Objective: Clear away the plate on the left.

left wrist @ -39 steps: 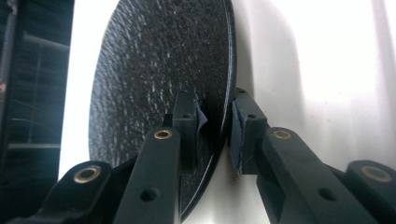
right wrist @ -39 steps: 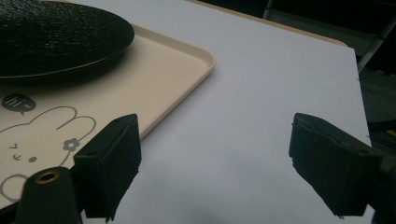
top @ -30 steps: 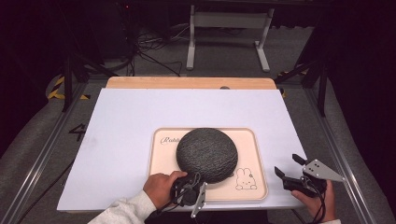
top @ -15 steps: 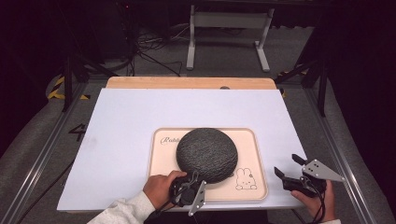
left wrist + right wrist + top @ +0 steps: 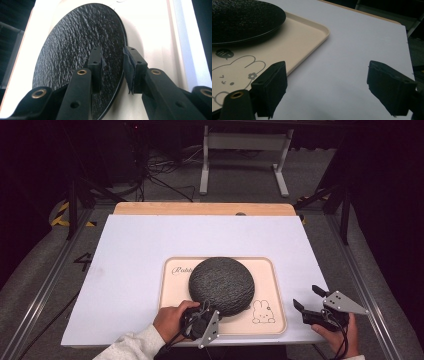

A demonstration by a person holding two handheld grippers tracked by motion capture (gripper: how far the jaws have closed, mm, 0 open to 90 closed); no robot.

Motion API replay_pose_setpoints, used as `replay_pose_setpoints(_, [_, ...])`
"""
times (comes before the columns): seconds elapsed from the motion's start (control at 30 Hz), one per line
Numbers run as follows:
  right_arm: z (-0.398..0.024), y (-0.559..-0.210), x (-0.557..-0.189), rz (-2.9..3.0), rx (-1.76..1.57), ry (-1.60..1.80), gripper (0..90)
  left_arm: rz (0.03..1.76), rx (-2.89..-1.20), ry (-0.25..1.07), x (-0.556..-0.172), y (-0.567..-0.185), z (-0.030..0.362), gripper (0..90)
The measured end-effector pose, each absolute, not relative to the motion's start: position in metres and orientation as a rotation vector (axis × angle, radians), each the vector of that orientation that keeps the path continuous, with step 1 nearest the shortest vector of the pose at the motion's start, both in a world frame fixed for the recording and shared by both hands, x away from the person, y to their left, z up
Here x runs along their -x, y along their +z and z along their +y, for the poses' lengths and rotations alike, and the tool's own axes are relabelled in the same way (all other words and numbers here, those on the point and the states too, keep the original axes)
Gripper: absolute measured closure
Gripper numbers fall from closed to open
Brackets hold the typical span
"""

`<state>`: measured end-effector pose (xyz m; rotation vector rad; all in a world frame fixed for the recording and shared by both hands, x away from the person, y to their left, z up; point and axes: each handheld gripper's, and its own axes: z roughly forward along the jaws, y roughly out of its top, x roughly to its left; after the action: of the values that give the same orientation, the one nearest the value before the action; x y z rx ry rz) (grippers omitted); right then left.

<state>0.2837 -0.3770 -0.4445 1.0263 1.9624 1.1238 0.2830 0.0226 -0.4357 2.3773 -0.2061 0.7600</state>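
At the near table edge, the left hand (image 5: 170,320) holds the left gripper (image 5: 204,314), rolled on its side; its jaws straddle the near rim of the black textured plate (image 5: 222,285) with a narrow gap, one pad (image 5: 97,65) over the plate's top surface, the other pad (image 5: 130,68) off its edge. To the right, the right gripper (image 5: 311,306) sits over the white table cover (image 5: 130,250), jaws wide apart and empty. The plate lies on the beige rabbit-print tray (image 5: 272,292). Farther off, the wooden table edge (image 5: 200,208).
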Motion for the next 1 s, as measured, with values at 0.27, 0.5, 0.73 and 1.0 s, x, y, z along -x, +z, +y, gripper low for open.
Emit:
replay_pose_setpoints(0.27, [-0.376, -0.445, -0.284, 1.968, -1.023, 1.119, 16.6, -0.173, -2.344, 0.778, -0.286, -0.432, 0.025, 64.4])
replay_pose_setpoints(0.5, [-0.376, -0.445, -0.284, 1.970, -1.023, 1.120, 16.6, -0.126, -2.315, 0.762, -0.289, -0.430, 0.028, 56.9])
replay_pose_setpoints(0.73, [-0.376, -0.445, -0.284, 1.971, -1.020, 1.123, 16.6, -0.077, -2.282, 0.761, -0.293, -0.429, 0.030, 49.6])
replay_pose_setpoints(1.0, [-0.376, -0.445, -0.284, 1.973, -1.020, 1.122, 16.5, -0.022, -2.263, 0.751, -0.298, -0.427, 0.034, 38.0])
